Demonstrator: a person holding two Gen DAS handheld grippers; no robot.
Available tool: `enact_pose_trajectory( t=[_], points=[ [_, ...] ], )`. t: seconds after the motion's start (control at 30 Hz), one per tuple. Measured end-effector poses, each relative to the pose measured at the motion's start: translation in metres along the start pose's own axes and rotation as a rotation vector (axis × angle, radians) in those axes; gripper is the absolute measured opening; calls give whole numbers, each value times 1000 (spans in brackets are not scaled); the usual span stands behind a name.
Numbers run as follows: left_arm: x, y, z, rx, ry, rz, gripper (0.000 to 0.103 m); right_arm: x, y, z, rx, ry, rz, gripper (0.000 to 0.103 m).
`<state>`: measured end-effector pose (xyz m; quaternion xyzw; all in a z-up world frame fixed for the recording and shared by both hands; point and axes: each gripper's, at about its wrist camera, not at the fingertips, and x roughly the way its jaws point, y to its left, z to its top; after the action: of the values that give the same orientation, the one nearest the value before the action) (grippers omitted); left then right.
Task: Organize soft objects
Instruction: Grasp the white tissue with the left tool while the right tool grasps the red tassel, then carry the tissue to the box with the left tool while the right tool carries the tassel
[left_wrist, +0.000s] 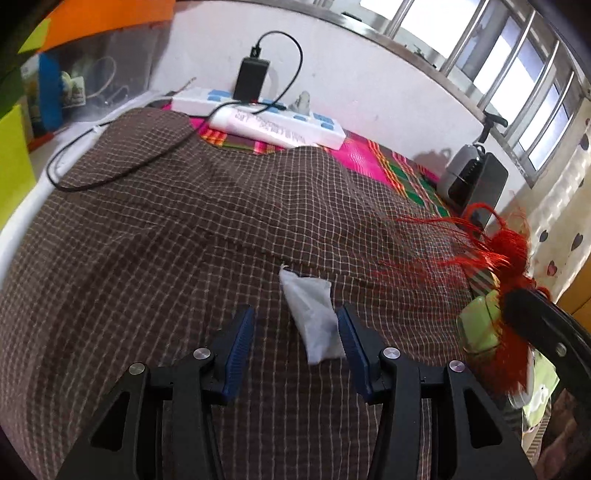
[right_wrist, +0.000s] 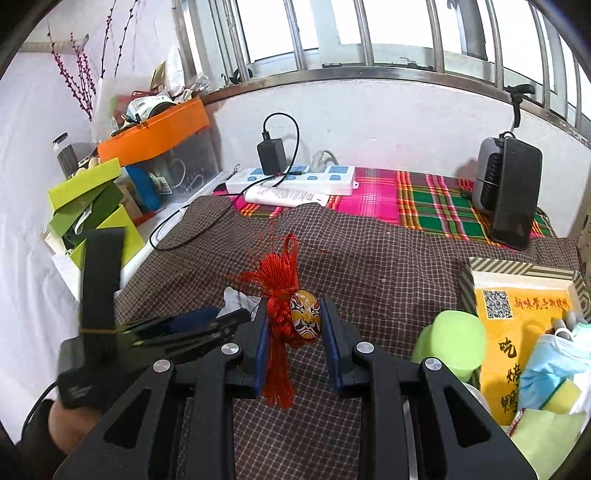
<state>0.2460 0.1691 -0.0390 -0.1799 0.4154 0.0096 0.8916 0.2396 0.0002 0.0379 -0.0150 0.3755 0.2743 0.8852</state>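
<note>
Holding a red knotted tassel ornament (right_wrist: 280, 295) with a painted opera-mask face between its blue pads, the right gripper (right_wrist: 293, 325) has its jaws closed on the ornament, the tassel strands hanging below the fingers above the brown checked cloth (right_wrist: 388, 266); the mask face is yellow, white and black. The left gripper (left_wrist: 295, 332) stands with its jaws apart over the same cloth; a small white soft pouch (left_wrist: 314, 321) lies on the cloth between the fingers, its edge just beside the right-hand pad, whether touching cannot be told. At the right edge of the right wrist view a yellow box (right_wrist: 517, 332) bears a QR code and black Chinese characters, only partly legible; a light green cup (right_wrist: 454, 339), a blue face mask (right_wrist: 554, 369) and a yellow sponge (right_wrist: 561, 400) lie beside it. Further back, a white power strip with blue sockets (right_wrist: 295, 179) rests on a pink and green plaid cloth (right_wrist: 424, 203), a black charger (right_wrist: 272, 155) plugged in; a white printed packet (right_wrist: 284, 195) lies just before it, its lettering too small to read. A dark phone (right_wrist: 515, 192) leans upright near the wall.
</note>
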Motion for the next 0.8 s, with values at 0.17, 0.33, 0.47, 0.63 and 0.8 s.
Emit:
enact_pose_trajectory(
  t=[0.17, 0.33, 0.47, 0.63, 0.8],
  points=[
    [2, -10, 0, 45, -2, 18, 9, -4, -6, -5, 0, 9, 5, 27],
    [-21, -22, -11, 85, -38, 30, 6, -10, -6, -13, -3, 16, 22, 27],
    [-47, -27, -25, 96, -73, 33, 6, -19, -3, -21, -11, 16, 43, 27],
    [-83, -36, -44, 106, -116, 33, 6, -35, 7, -33, -40, 13, 72, 27],
    [-114, -49, -64, 121, -157, 32, 6, -55, 14, -50, -63, 10, 93, 27]
  ],
)
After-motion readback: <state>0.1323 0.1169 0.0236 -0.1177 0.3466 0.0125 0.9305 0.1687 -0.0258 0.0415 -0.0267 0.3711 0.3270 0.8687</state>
